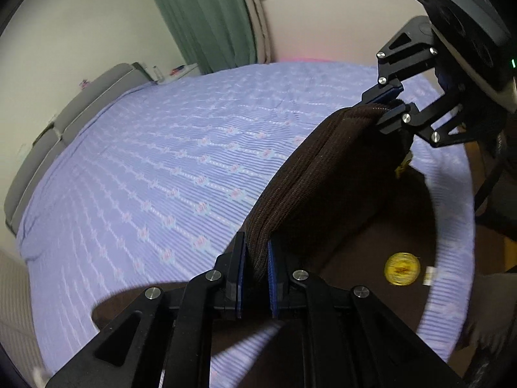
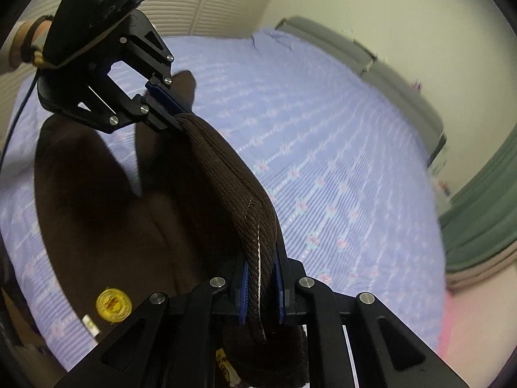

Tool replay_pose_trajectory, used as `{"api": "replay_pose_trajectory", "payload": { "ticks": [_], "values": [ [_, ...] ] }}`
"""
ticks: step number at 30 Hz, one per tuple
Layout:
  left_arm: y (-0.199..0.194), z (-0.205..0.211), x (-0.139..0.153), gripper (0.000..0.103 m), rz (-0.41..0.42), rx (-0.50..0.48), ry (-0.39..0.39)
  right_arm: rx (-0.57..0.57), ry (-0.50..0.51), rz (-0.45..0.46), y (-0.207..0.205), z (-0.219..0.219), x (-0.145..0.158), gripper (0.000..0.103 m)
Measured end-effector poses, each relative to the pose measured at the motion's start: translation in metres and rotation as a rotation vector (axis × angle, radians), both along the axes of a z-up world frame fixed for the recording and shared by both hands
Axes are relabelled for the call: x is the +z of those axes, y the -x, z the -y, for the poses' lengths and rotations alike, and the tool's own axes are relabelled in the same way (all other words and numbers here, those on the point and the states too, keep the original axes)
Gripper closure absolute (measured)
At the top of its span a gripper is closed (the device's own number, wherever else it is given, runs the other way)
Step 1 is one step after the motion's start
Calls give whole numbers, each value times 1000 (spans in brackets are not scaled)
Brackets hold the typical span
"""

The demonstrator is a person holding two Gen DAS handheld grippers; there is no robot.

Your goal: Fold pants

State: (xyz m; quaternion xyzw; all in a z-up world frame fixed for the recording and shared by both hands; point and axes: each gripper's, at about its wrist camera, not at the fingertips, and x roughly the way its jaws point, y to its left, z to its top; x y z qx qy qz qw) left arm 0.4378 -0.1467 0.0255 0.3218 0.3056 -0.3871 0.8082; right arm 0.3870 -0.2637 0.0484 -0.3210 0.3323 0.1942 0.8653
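Observation:
Dark brown ribbed pants (image 1: pixel 310 174) hang by their waistband, stretched between my two grippers above a bed. My left gripper (image 1: pixel 257 278) is shut on one end of the waistband. My right gripper (image 1: pixel 392 103) is shut on the other end. In the right wrist view the right gripper (image 2: pixel 261 287) clamps the waistband (image 2: pixel 232 190), and the left gripper (image 2: pixel 168 110) holds its far end. The two legs (image 2: pixel 97 194) hang down onto the bed. A round yellow tag (image 2: pixel 113 304) shows on the fabric.
The bed (image 1: pixel 145 168) has a lilac patterned cover and fills both views. A grey headboard (image 1: pixel 42 142) lines its far side. Green curtains (image 1: pixel 206 16) hang beyond. A louvred door (image 2: pixel 200 3) stands behind the left gripper.

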Motion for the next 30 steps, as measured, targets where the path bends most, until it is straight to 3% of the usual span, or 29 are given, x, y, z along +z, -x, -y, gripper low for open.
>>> {"api": "replay_pose_trajectory", "payload": {
  "ticks": [8, 17, 23, 30],
  "values": [
    [77, -13, -14, 90, 22, 97, 40, 136, 232, 114, 68, -35, -23, 90],
    [134, -15, -70, 90, 7, 182, 92, 208, 362, 157, 127, -46, -78, 90],
    [144, -9, -107, 90, -31, 214, 72, 210, 378, 141, 150, -39, -119, 90],
    [146, -3, -136, 90, -66, 250, 53, 189, 342, 88, 141, -35, -153, 89]
  ]
}}
